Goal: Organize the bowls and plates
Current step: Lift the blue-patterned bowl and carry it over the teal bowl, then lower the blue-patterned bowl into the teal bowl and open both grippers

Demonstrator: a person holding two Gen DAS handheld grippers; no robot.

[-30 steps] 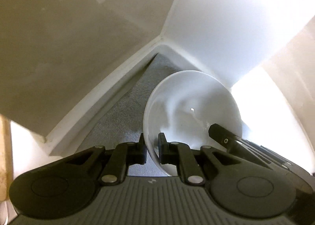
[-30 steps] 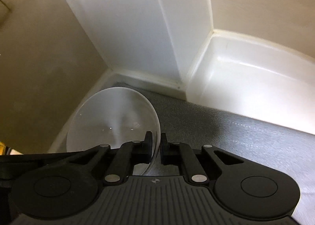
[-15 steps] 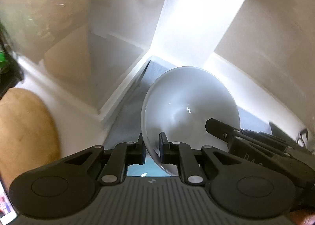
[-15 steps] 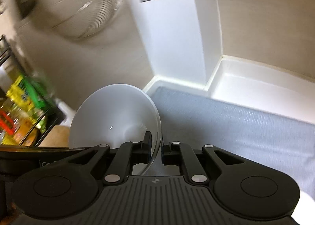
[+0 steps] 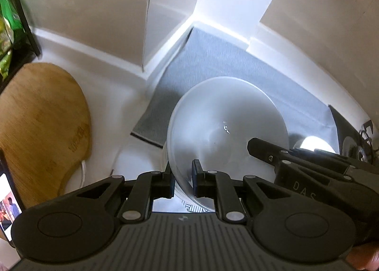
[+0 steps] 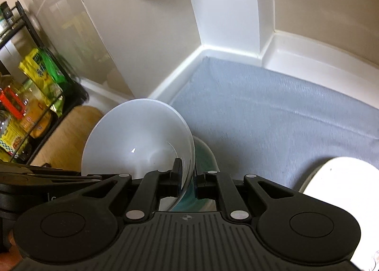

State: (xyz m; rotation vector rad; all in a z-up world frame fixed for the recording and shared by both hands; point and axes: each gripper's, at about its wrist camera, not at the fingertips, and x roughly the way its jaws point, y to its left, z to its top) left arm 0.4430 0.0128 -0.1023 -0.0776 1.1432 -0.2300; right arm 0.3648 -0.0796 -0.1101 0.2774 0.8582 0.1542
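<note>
At far left a wooden cutting board (image 5: 45,126) lies on the white counter (image 5: 118,110), the grey mat (image 5: 236,76) further right. The left gripper (image 5: 181,175) pinches the near rim of the white bowl (image 5: 227,124), held above the mat's front edge. The right gripper (image 6: 188,176) clamps the bowl's opposite rim, above what seems a teal dish (image 6: 203,159), a white plate (image 6: 343,178) rightmost.
</note>
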